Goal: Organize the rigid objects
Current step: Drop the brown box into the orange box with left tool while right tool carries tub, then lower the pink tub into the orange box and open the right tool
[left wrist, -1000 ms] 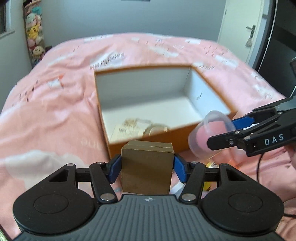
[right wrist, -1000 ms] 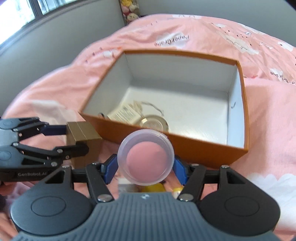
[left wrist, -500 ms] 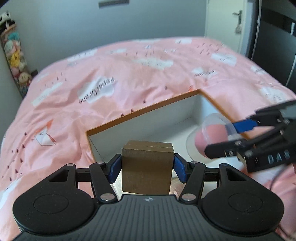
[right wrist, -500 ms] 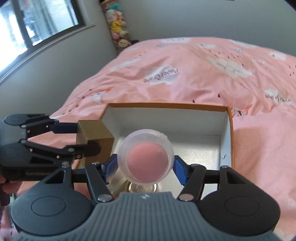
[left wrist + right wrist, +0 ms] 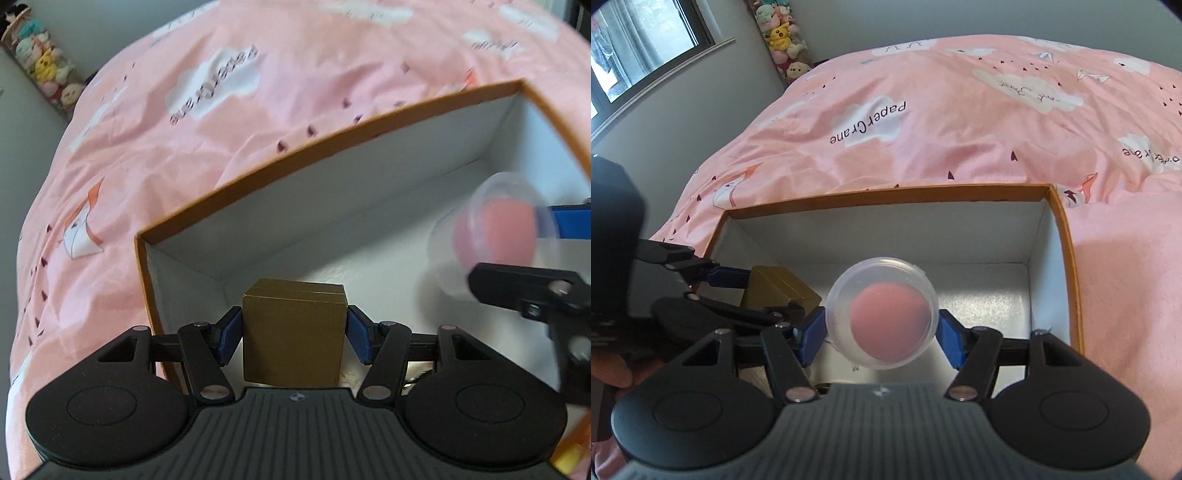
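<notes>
A big pink bed [image 5: 960,122] holds an orange box [image 5: 1067,254]. Left tongs [image 5: 294,338] squeeze a gold cube [image 5: 293,332]; right tongs [image 5: 882,332] squeeze a clear cup [image 5: 882,314]. Both things hang over the box, its floor right below.

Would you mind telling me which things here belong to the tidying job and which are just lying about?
Part of the job:
- gold box, held in the left tool
- clear cup with pink contents, held in the right tool
- orange box, open

Just there:
- pink bedcover
- plush toys
</notes>
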